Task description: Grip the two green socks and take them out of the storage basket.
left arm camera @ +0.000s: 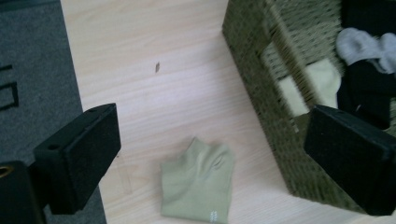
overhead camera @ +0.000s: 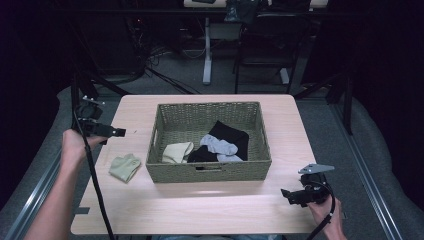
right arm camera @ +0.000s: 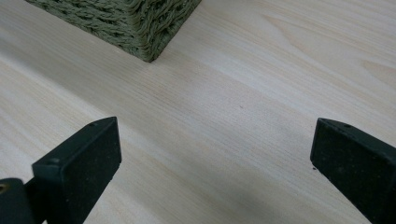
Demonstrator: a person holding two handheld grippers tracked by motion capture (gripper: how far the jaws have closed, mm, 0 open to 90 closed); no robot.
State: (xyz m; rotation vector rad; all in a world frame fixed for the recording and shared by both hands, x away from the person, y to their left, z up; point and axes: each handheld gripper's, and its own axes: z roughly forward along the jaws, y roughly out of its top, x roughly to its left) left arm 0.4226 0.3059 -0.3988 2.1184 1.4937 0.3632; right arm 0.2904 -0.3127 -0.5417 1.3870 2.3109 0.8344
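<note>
Left gripper: jaws wide, empty, olive sock on table below, woven basket beside. Right gripper: jaws wide, empty, above bare table.

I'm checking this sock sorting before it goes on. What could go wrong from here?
The green sock lies on the table close beside the basket; the open left claw, coming down for it, might knock the basket wall. The grey sock lies across the black sock, so a grab there may lift both. The cable trailing from the left claw could drag over the green sock.
</note>
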